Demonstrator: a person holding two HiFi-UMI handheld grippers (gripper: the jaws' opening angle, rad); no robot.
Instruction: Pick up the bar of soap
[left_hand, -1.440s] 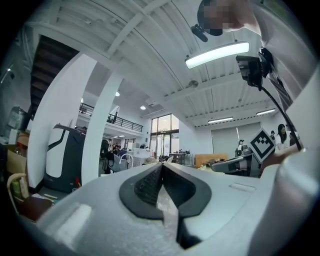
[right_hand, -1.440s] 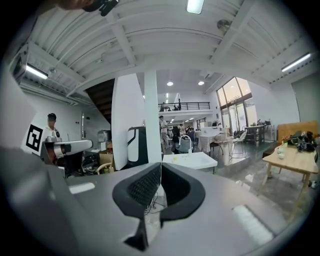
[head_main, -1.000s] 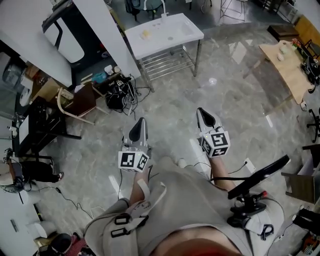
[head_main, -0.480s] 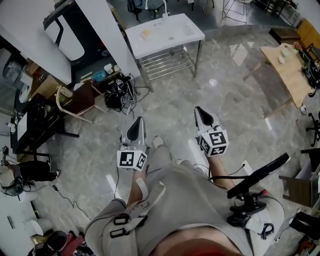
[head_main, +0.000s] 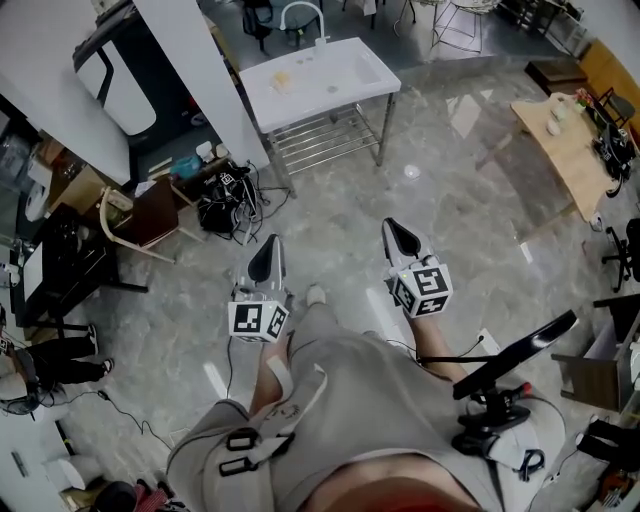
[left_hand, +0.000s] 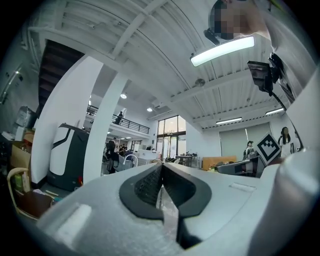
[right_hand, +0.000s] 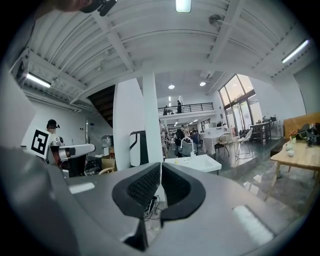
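A small yellowish bar of soap lies on the left part of a white sink table far ahead across the floor. I hold both grippers in front of my body, well short of that table. The left gripper is shut with nothing between its jaws, and its ribbed pads meet in the left gripper view. The right gripper is shut and empty too, its pads closed together. In the right gripper view the sink table stands beyond the jaws.
A white slanted pillar stands left of the sink table. A chair and a tangle of black cables lie on the marble floor at the left. A wooden table stands at the right; a black stand is close at the right.
The person has stepped forward, one foot now showing between the grippers. The sink table has shifted slightly left and down in view. Both grippers stay shut and level.
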